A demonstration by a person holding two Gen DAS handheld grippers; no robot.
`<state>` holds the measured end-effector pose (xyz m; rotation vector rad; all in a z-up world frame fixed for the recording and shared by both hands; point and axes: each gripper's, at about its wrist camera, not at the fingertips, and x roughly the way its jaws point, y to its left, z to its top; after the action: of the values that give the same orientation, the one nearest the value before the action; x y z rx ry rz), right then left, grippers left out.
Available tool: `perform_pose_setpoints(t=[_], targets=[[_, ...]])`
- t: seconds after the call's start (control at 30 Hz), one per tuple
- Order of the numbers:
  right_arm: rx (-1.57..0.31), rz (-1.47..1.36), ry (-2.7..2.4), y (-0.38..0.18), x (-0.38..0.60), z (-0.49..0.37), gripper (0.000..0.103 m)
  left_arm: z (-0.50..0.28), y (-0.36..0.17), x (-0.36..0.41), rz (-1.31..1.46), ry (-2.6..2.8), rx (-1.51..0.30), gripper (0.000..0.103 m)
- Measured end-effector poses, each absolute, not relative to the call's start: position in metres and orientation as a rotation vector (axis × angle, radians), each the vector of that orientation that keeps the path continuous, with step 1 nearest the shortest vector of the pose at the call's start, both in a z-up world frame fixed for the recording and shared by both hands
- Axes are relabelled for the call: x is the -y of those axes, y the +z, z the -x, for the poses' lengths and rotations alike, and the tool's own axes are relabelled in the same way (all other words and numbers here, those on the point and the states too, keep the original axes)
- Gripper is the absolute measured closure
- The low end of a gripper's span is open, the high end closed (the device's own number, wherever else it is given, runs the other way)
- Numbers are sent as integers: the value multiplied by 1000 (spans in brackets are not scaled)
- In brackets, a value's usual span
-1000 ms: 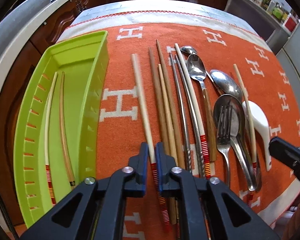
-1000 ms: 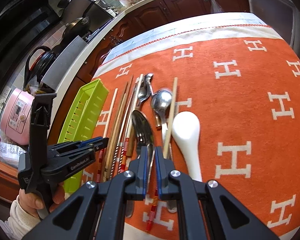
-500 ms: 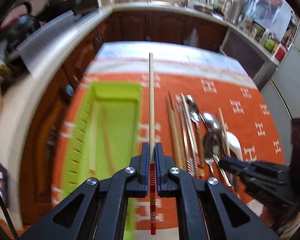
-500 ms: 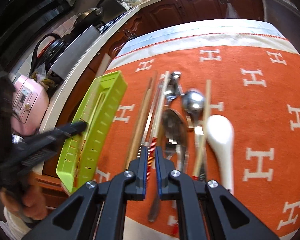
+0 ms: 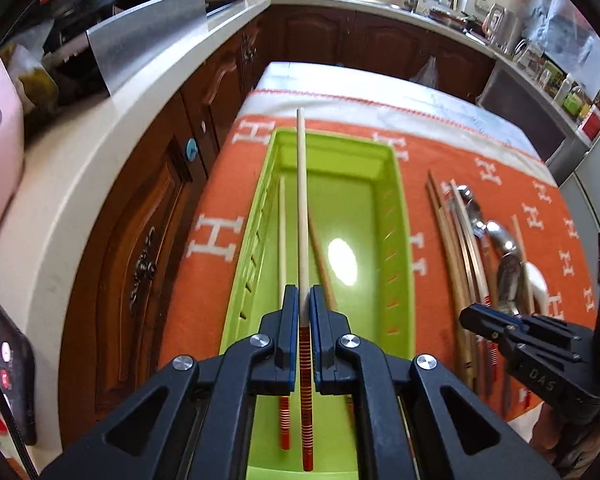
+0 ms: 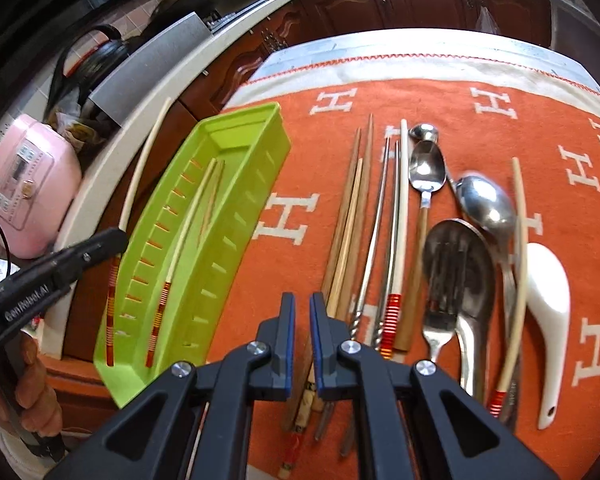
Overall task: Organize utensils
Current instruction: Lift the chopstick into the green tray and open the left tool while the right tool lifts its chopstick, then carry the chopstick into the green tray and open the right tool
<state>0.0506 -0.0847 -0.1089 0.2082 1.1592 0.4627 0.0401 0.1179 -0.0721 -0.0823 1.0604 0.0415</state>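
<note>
My left gripper [image 5: 304, 300] is shut on a pale chopstick [image 5: 302, 208] with a red-striped end, held above the lime green tray [image 5: 400, 216]. The tray holds two chopsticks [image 5: 282, 240]. In the right wrist view the left gripper [image 6: 118, 238] holds that chopstick [image 6: 144, 172] over the tray's [image 6: 244, 216] left side. My right gripper [image 6: 302, 308] is nearly shut with nothing between its fingers, above the near ends of the wooden chopsticks [image 6: 350, 220]. Metal chopsticks [image 6: 380, 216], spoons [image 6: 484, 200], a fork [image 6: 440, 304] and a white ceramic spoon [image 6: 548, 300] lie on the orange cloth [image 6: 460, 104].
The orange cloth with white H marks covers the table. A white counter [image 5: 100, 152] with wooden cabinets runs along the left. A pink appliance [image 6: 28, 188] stands on the counter. The table's near edge is just below both grippers.
My left gripper lifted the chopstick off the cloth and carried it left, over the green tray. My right gripper moved left from the spoons to the wooden chopsticks.
</note>
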Motion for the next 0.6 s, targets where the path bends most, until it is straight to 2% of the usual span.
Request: perform_pose_setpoints(t=[0.17, 0.4, 0.6], targets=[[-1171, -184, 409, -116, 80, -54, 96, -40, -81, -122, 96, 44, -1045, 86], [-1155, -142, 358, -114, 70, -56, 95, -38, -83, -131, 158, 40, -1035, 80], [-1135, -112, 333, -113, 58, -61, 90, -35, -82, -139, 201, 35, -1027, 79]])
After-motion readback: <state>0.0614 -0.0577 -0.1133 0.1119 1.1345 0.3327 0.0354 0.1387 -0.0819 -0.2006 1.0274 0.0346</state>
